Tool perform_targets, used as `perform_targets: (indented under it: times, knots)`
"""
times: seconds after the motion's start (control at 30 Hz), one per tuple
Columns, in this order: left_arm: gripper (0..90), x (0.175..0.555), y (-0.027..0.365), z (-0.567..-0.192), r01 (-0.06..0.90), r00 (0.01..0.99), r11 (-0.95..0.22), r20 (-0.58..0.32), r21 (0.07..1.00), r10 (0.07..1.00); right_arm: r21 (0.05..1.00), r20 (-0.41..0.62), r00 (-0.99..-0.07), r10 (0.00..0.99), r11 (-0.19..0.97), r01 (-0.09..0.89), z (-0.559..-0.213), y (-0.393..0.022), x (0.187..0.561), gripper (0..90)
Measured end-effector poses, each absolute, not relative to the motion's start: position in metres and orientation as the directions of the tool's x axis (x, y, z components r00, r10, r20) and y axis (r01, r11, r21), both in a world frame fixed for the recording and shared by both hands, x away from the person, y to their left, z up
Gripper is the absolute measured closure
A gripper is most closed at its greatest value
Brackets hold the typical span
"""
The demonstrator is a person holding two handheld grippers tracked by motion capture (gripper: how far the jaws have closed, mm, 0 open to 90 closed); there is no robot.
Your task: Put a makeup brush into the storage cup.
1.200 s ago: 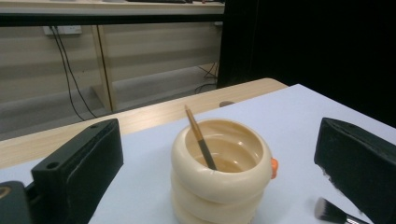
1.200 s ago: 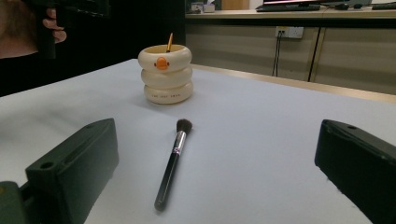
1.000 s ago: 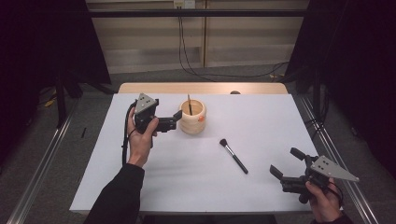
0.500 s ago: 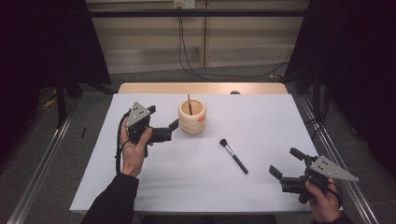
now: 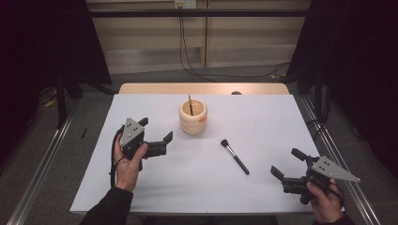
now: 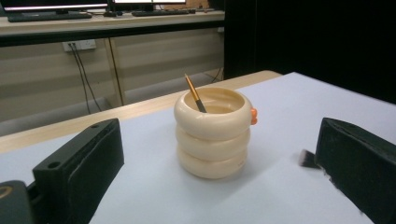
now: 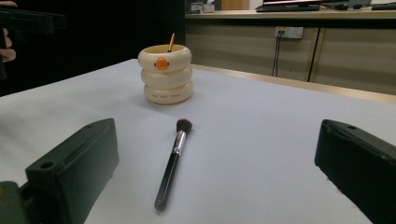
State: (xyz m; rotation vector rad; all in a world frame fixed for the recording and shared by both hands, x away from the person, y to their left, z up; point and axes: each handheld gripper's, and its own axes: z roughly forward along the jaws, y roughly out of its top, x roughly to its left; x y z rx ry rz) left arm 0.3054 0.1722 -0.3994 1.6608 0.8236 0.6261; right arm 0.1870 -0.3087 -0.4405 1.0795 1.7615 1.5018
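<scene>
High view: the left gripper (image 5: 156, 135) sits over the left half of the table (image 5: 263, 112), jaws spread with nothing between them, aimed at the holder (image 5: 193, 116). The holder stands near the far centre, well apart from every table edge. A thin brush (image 5: 190, 104) leans inside it, only its upper handle showing above the rim. The makeup brush (image 5: 234, 156) lies flat on bare table, right of centre and nearer than the holder, bristles toward the far side, apart from both grippers.

The right gripper (image 5: 290, 164) rests at the near right corner, close to the near and right edges, jaws wide apart and empty. Open surface lies between it and the makeup brush.

Left gripper view: the holder (image 6: 213, 132) stands ahead between the two jaws, not touching either. The right-hand jaw cuts off the makeup brush (image 6: 307, 158); only blurred bristles show.

Right gripper view: the makeup brush (image 7: 173, 163) lies whole between the jaws, handle end nearest. Small print on the holder (image 7: 165, 73) is unreadable.
</scene>
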Motion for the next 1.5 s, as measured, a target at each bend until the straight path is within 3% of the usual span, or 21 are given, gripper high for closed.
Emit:
perform_targets:
  times: [1.1, 1.5]
  knots:
    - [1.3, 0.228, 0.214, -0.429, 0.210, 0.622, -0.151, -0.013, 0.966, 0.783, 0.976, 0.079, -0.487, 0.870, 0.032, 0.215, -0.441, -0.308, 0.189, 0.0]
    - [1.2, 0.223, 0.216, -0.431, 0.215, 0.602, -0.122, -0.034, 0.969, 0.797, 0.976, 0.084, -0.504, 0.860, 0.032, 0.217, -0.440, -0.308, 0.188, 0.0]
